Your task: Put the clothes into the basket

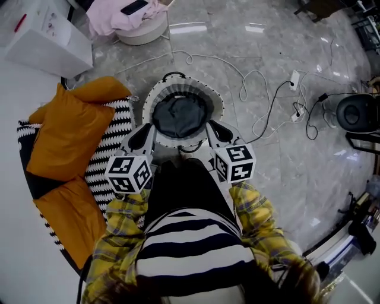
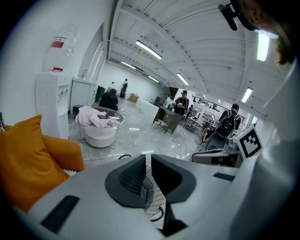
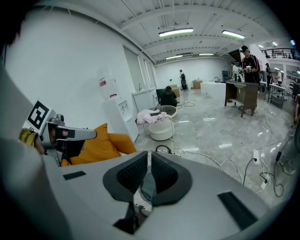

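A round white mesh basket (image 1: 155,98) stands on the grey floor just ahead of me, with dark grey clothes (image 1: 181,116) lying in it. My left gripper (image 1: 154,126) hovers at the basket's near-left rim and my right gripper (image 1: 207,124) at its near-right rim. In the left gripper view the left gripper (image 2: 147,158) has its jaws together, and white mesh shows through the slit behind the tips. The right gripper (image 3: 149,155) is likewise shut, with grey cloth and mesh visible below the slit. No cloth hangs from either. A pink garment (image 1: 127,15) lies on a round white stand farther off.
Orange cushions (image 1: 68,127) rest on a black-and-white striped seat (image 1: 110,151) to the left. White cables (image 1: 255,89) and a power strip (image 1: 294,79) trail across the floor at right. A white dispenser (image 1: 47,38) stands at far left, a black round device (image 1: 356,113) at far right. People work at distant tables.
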